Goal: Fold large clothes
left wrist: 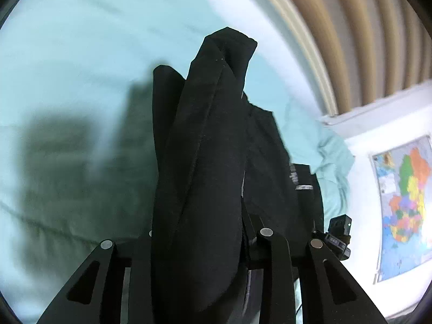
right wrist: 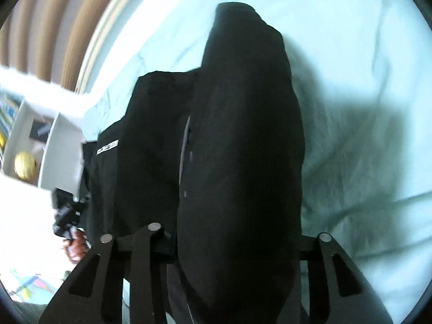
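- The left tool [left wrist: 205, 232] is clamped on a bunched edge of the black garment [left wrist: 205, 145]; the right tool [right wrist: 237, 243] grips another bunch of the same garment [right wrist: 243, 140], its fingers buried in cloth.
- The step looks like lifting the piece clear to spread it, so both grips should stay level and pull apart evenly (slack in the middle would twist it).
- The garment fills the centre of both views, dark and thick, with a small white label.
- Behind lies the pale green bed [left wrist: 67, 67].
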`<state>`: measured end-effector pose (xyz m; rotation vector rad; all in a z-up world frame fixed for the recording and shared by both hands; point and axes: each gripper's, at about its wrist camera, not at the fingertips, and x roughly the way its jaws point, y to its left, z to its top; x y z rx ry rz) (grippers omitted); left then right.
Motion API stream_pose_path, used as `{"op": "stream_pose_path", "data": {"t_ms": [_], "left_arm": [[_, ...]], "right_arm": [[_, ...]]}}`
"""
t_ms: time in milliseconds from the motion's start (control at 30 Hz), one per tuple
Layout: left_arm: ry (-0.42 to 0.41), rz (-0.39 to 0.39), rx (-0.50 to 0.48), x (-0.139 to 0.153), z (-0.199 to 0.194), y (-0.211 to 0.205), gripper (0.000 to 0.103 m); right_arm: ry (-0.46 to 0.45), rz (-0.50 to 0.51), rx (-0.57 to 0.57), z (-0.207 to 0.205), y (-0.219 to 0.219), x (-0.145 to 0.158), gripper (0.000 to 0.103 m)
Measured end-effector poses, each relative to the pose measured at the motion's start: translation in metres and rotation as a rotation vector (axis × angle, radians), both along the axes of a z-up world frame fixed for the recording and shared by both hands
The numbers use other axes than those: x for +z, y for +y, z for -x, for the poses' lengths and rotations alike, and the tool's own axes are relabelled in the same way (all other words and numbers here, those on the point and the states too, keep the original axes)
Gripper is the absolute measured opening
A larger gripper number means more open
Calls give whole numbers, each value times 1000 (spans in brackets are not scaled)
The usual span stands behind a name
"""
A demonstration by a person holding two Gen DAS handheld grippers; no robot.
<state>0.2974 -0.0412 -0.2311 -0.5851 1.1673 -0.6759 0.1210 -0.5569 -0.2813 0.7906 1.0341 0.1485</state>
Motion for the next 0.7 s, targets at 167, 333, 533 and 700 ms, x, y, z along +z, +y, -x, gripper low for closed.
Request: {"op": "stream_pose_path", "data": {"t_ms": [167, 333, 533, 700], "left_arm": [[-87, 37, -33, 53, 39, -8, 33], [-163, 66, -50, 105, 92, 0, 33], [-212, 86, -61, 139, 150, 7, 33], [-180, 63, -68, 138, 196, 6, 33]], "right_arm": [[-84, 77, 32, 26, 24, 61, 40], [-134, 110, 28, 73, 35, 119, 39], [-180, 127, 11, 116, 40, 164, 39], [-154, 151, 28, 131, 50, 158, 39]]}}
